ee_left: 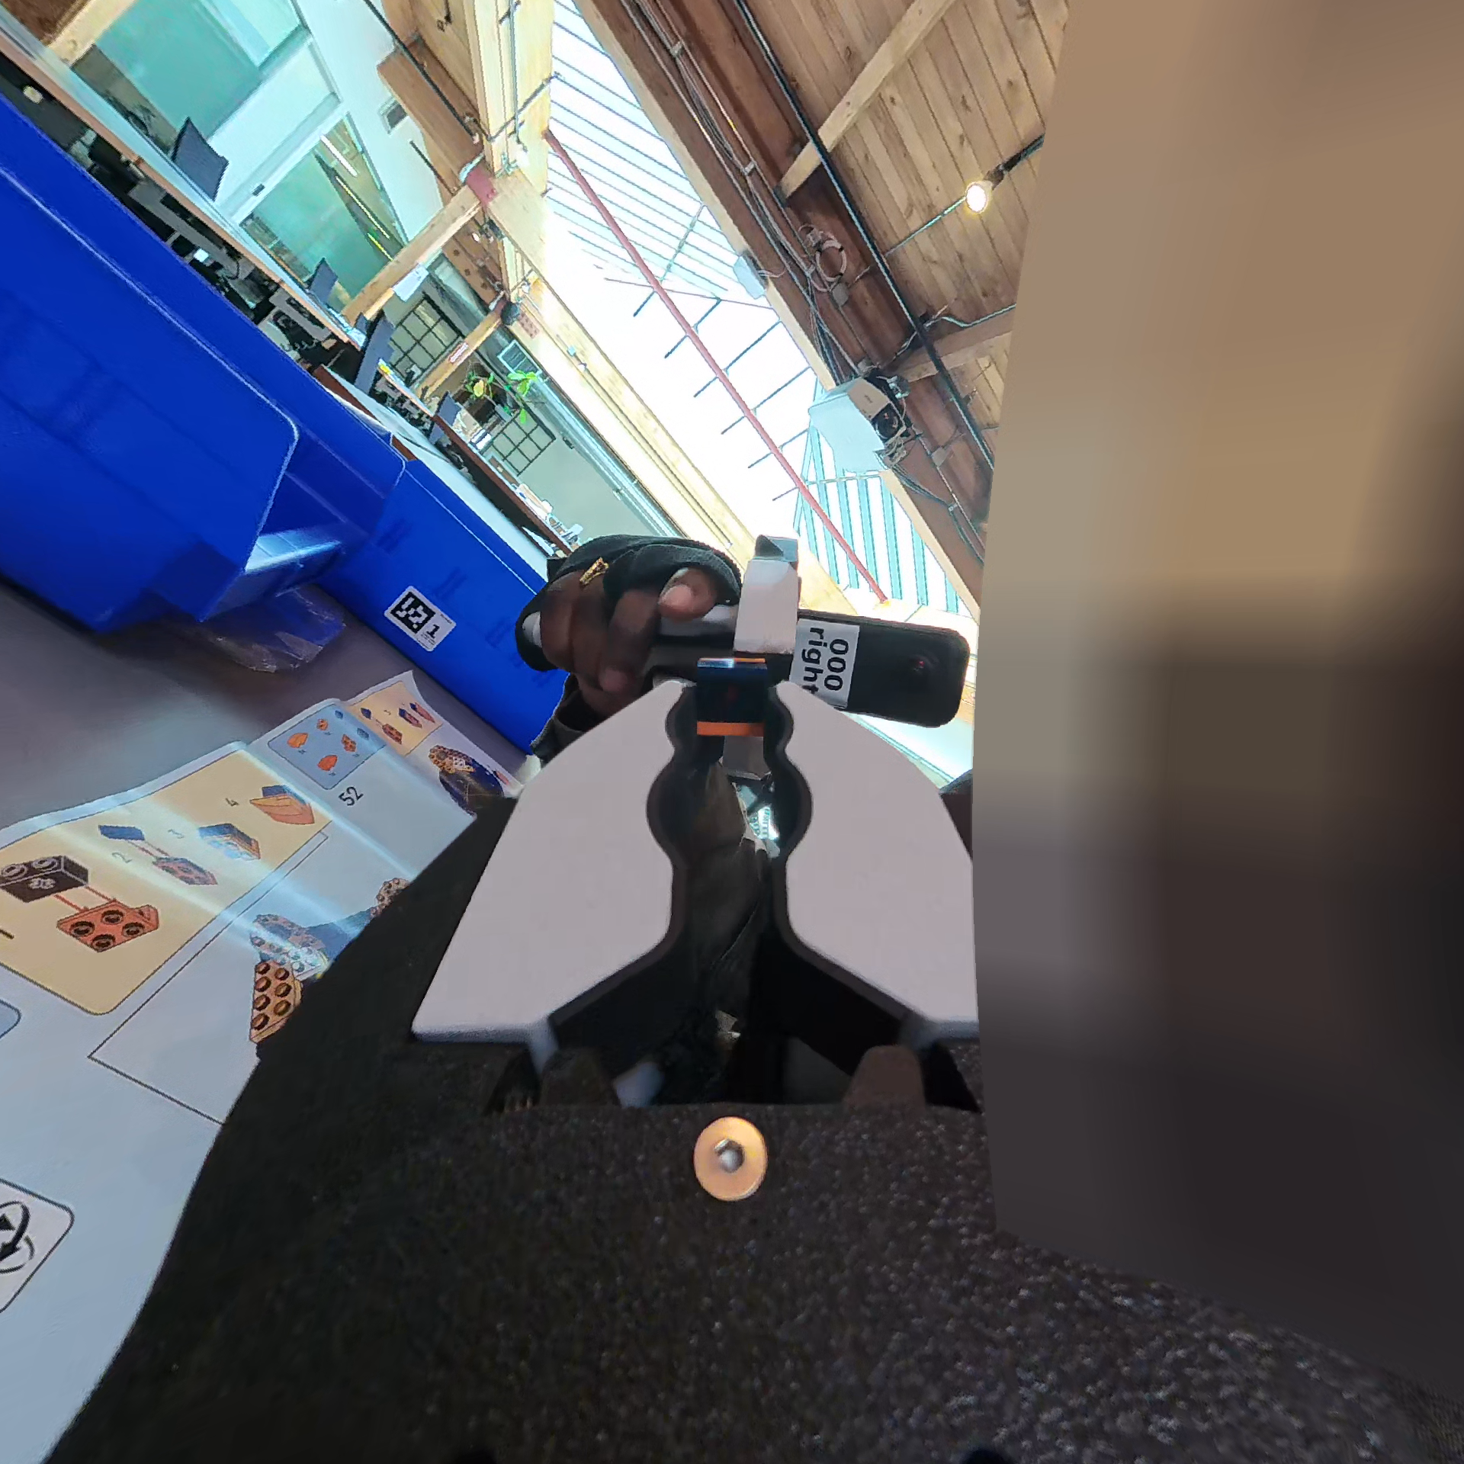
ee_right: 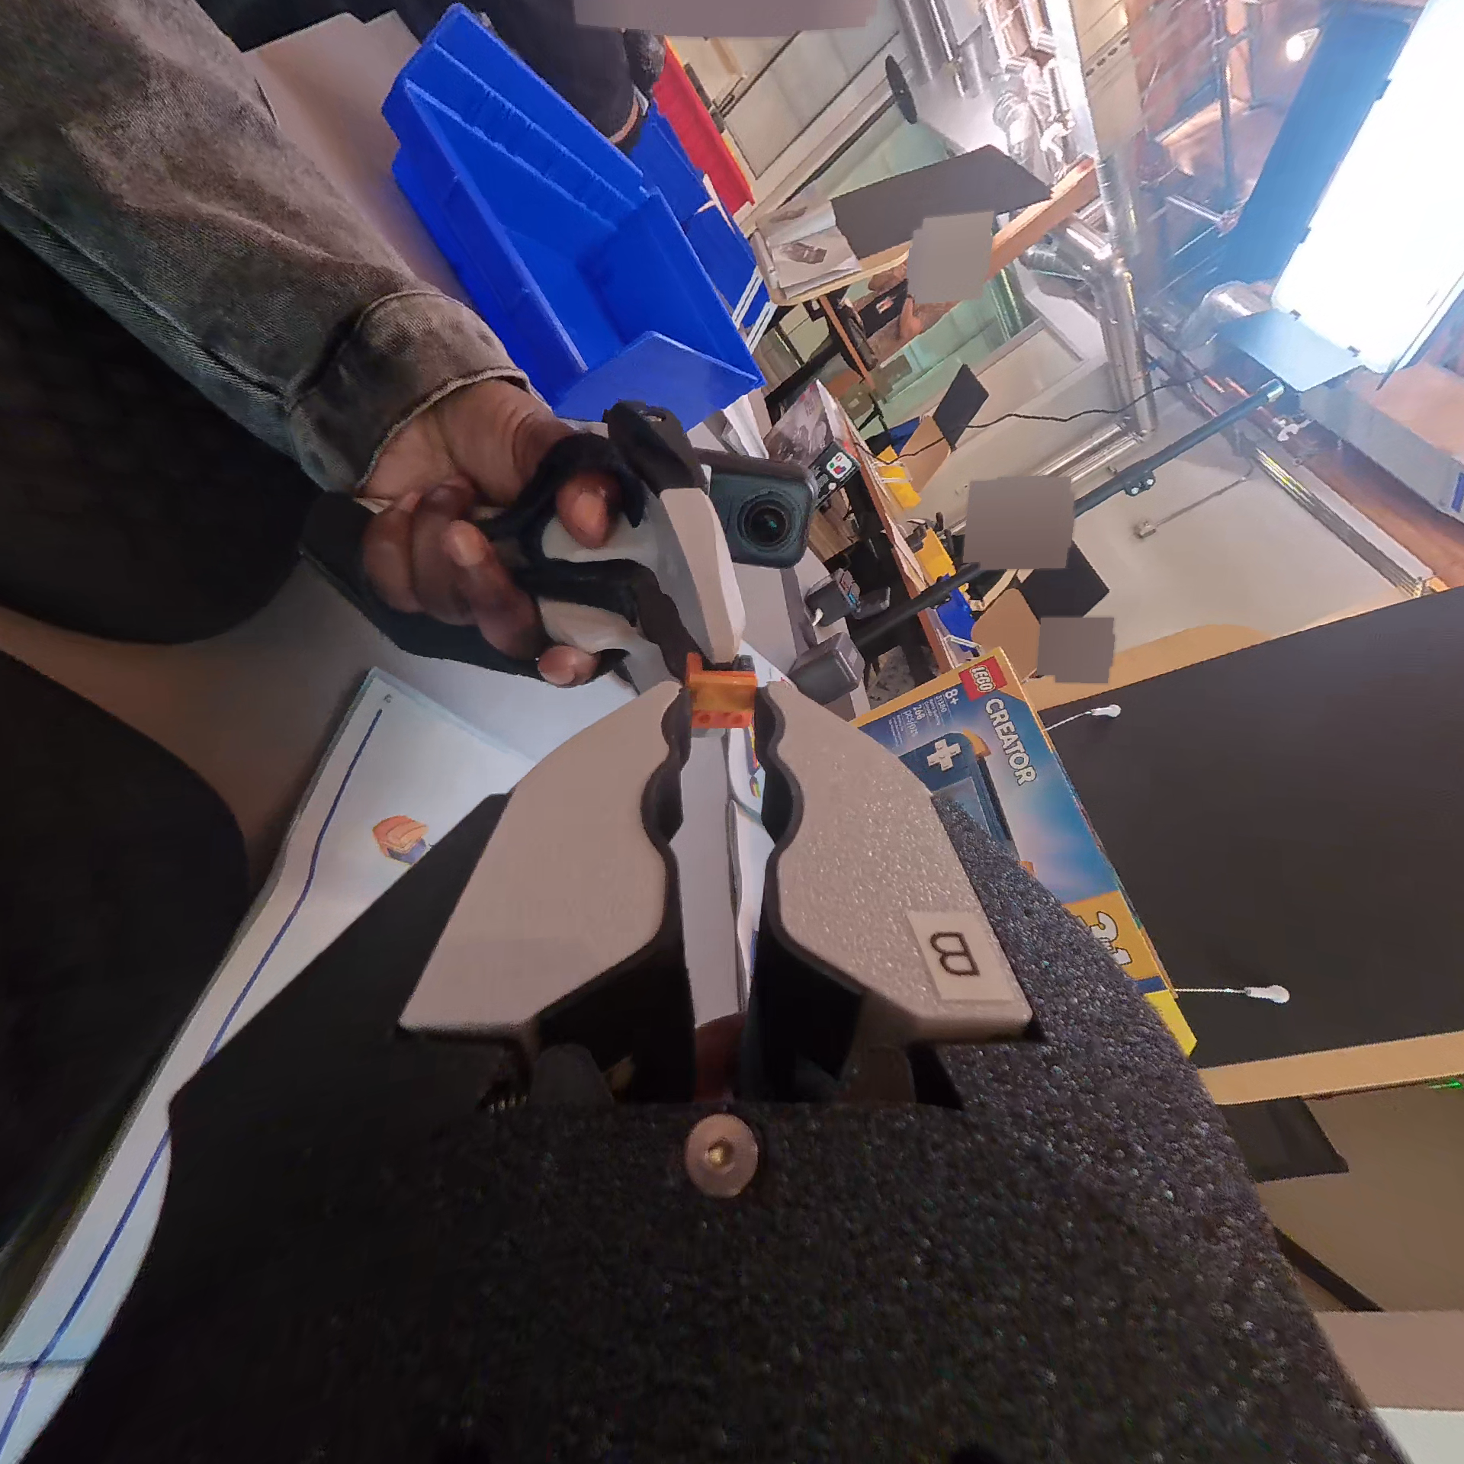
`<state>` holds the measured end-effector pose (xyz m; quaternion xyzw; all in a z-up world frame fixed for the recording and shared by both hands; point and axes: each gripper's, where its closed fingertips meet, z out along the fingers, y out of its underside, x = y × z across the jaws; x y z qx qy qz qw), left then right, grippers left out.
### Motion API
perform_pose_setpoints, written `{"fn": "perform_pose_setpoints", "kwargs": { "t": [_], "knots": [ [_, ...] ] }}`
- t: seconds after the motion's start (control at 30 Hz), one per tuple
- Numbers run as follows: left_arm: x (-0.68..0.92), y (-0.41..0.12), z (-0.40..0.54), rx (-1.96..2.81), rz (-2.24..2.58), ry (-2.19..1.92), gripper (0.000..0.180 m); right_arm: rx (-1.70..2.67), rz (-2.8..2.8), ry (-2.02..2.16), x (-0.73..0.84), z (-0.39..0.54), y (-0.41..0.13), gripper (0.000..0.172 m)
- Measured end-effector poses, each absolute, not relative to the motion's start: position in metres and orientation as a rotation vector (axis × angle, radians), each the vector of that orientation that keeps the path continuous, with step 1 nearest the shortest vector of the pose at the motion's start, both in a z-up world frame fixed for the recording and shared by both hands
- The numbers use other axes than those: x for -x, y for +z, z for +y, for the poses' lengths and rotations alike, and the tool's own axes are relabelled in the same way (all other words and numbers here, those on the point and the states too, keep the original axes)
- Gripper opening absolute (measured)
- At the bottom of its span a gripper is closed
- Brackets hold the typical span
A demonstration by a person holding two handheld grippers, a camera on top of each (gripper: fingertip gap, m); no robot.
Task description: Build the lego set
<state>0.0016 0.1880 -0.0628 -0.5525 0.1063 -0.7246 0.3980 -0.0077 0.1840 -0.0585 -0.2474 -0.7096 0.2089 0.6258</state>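
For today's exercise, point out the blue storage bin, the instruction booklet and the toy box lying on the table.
blue storage bin [ee_left: 158, 444], left wrist view, side wall.
instruction booklet [ee_left: 198, 855], left wrist view, open page.
toy box [ee_right: 1030, 784], right wrist view, blue front.

Blue plastic bins [ee_left: 182, 444] stand on the table [ee_left: 158, 713] behind an open instruction booklet [ee_left: 182, 855]. A boxed building set [ee_right: 1054, 800] lies beside a black panel [ee_right: 1283, 832].

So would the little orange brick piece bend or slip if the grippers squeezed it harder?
Probably not bend: the orange piece looks like hard, boxy plastic with straight edges. It seems light, being small between the right gripper fingertips. It might slip or twist, since its sides look smooth and glossy, and only the tips touch it, while the left gripper meets it from above.
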Motion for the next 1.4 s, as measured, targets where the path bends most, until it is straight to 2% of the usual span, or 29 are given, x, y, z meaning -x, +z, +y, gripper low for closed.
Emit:
{"fn": "perform_pose_setpoints", "kwargs": {
  "t": [0.87,0.9,0.97,1.0,1.07,1.17,1.4],
  "knots": [
    [-0.007,-0.067,0.187,1.435,0.327,-1.763,0.016,0.573,-1.663,0.531,0.004,0.183,-0.062,0.015],
    [-0.009,-0.061,0.185,1.405,0.346,-1.756,0.016,0.581,-1.652,0.559,0.001,0.182,-0.057,0.016],
    [-0.006,-0.045,0.177,1.288,0.38,-1.794,0.016,0.61,-1.551,0.604,-0.013,0.189,-0.033,0.032],
    [-0.001,-0.041,0.177,1.251,0.37,-1.803,0.015,0.625,-1.484,0.654,-0.026,0.194,-0.018,0.033],
    [0.01,-0.037,0.181,1.221,0.341,-1.778,0.015,0.655,-1.295,0.759,-0.057,0.208,0.014,0.031],
    [0.014,-0.036,0.183,1.206,0.349,-1.736,0.016,0.657,-0.99,0.828,-0.105,0.23,0.045,0.017],
    [0.004,-0.045,0.183,1.251,0.432,-1.631,0.015,0.739,-0.838,0.796,-0.132,0.265,0.033,0.008]
  ]
}}
